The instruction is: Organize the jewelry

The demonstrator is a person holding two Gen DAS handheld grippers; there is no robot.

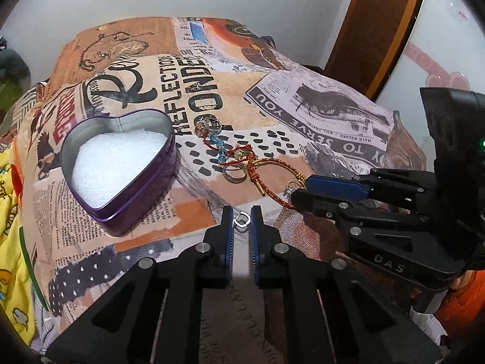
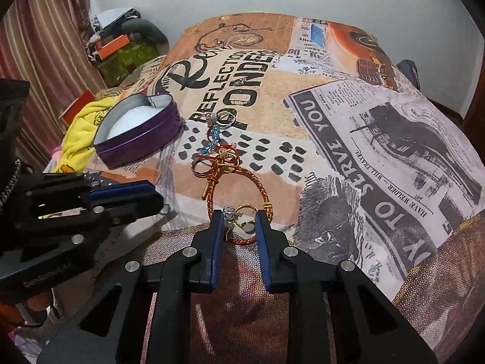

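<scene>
A purple heart-shaped tin [image 1: 121, 163] [image 2: 138, 129] lined with white foam stands open on the printed cloth. My left gripper [image 1: 242, 212] has its blue pads closed on a small silver ring [image 1: 241, 220], right of the tin. A heap of jewelry lies beyond it: a red-gold cord bracelet [image 1: 266, 179] [image 2: 242, 182], blue beads [image 1: 219, 148] [image 2: 212, 139], and silver rings [image 1: 235, 175] [image 2: 225, 120]. My right gripper [image 2: 239, 221] [image 1: 298, 192] is open, its fingers either side of a gold ring [image 2: 244, 217] and a crystal ring [image 2: 228, 212] at the bracelet's near end.
The cloth-covered table [image 1: 272, 97] [image 2: 379, 151] has a grey wall behind. A yellow cloth [image 1: 9, 227] [image 2: 80, 133] lies at the left edge. Boxes and clutter [image 2: 121, 51] sit far left. A wooden door frame [image 1: 379, 24] stands at the right.
</scene>
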